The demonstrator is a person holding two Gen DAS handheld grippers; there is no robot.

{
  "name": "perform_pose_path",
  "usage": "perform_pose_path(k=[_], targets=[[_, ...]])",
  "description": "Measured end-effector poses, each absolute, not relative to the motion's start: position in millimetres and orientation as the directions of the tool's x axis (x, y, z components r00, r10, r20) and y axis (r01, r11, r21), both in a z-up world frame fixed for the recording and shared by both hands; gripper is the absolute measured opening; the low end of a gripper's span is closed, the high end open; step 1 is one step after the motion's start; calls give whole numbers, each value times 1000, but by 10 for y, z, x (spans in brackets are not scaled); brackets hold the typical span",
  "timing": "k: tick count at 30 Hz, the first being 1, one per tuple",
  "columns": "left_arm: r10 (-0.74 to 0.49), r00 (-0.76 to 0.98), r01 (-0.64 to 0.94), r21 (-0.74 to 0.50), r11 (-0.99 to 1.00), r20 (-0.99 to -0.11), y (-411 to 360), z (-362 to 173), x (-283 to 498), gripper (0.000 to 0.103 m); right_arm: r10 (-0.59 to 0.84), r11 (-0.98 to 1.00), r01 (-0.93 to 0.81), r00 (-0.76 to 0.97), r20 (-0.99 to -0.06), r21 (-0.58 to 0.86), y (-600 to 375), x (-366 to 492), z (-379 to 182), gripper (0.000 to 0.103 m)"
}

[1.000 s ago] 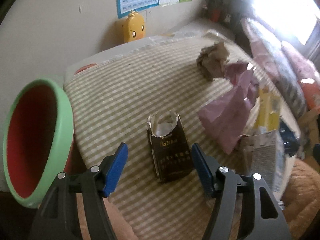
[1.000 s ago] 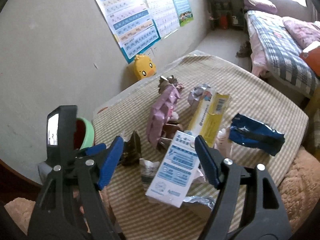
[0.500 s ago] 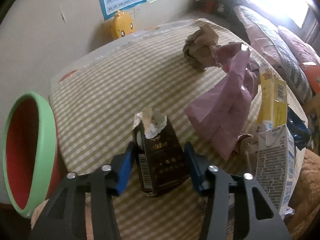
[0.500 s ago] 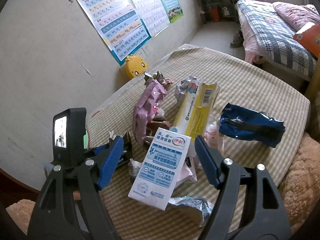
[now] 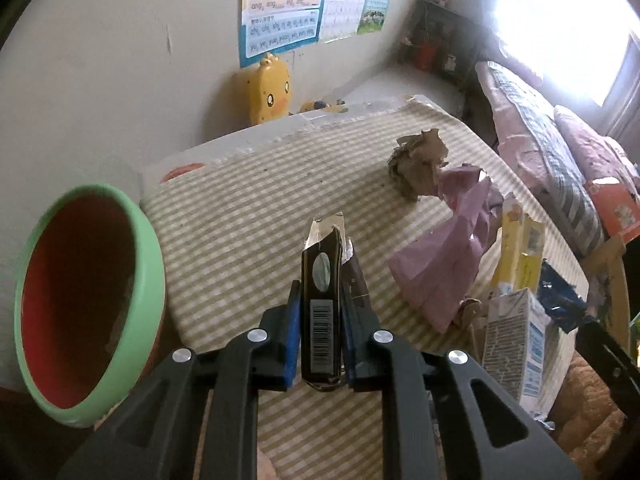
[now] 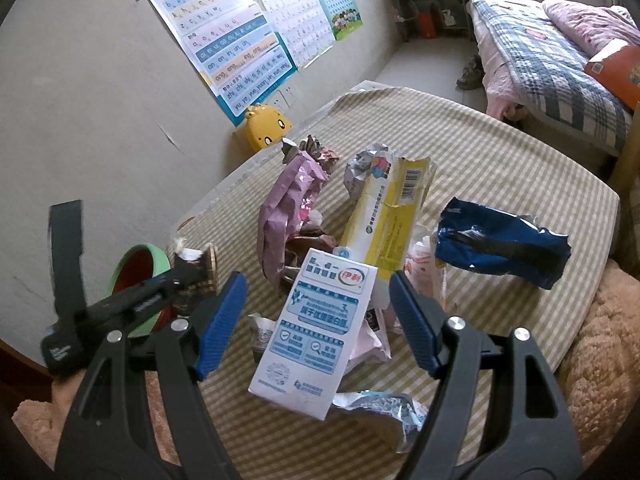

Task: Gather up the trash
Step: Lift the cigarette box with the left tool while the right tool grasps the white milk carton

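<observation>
The left gripper (image 5: 320,344) is clamped on a dark brown box (image 5: 322,300), its blue pads pressing the two broad faces so the box stands squeezed thin between them, torn end away from the hand, long axis running along the fingers. The right gripper (image 6: 318,320) hangs with its jaws spread wide and nothing between them, just above a white and blue milk carton (image 6: 316,328) that lies with its length pointing away from that hand.

The bin (image 5: 88,304), green-rimmed and red inside, stands just left of the held box at the table's edge, mouth tipped toward it, so I'd judge a short swing left is all the drop needs, and the left hand is plainly the nearer one.

Beyond lie a pink bag (image 5: 448,256), a yellow box (image 5: 520,252), a blue wrapper (image 6: 500,248) and a brown paper wad (image 5: 420,164), all on the striped cloth (image 5: 248,216). Past the table, a yellow duck toy (image 5: 270,92) sits under wall charts (image 5: 280,12), and a bed (image 6: 552,60) stands by the bright window.
</observation>
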State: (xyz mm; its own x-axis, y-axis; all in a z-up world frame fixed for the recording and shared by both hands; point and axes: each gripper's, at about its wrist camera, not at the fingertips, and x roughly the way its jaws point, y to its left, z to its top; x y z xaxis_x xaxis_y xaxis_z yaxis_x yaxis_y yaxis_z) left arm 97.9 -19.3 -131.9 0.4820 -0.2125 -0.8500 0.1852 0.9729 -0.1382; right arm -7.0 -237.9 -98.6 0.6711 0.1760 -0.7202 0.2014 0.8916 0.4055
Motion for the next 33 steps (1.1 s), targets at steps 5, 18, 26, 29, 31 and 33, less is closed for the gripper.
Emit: perform_pose_path(k=[5,18,26,29,31,33], targets=[[-208,446,182,-140,973,-871,-181,-1458,972,16,159,890,224,665,-730,398,-2414,-75,-1001,72],[-155,405,156,-99,983,-901,-169,-1576,836,63,172,869,249,659,-732,428,-2503,-59,-1069,75],[-108,345,190,-44,981,-932,-184,-1807,811,64,178,877,242,638,-749,414,-2459,-29,-1109,75],[-109,329,210,-40,977,-938,-215,-1873,823,46,182,877,250,618,-765,411,-2446,-17,-1157,75],[-127,337,202,-60,978,-933,-192,-1857,821,44,191,877,247,608,-771,412,-2424,-13,-1179,75],[-143,350,190,-80,979,-926,-155,-1832,818,44,210,876,238,594,-776,419,-2382,1,-1220,75]])
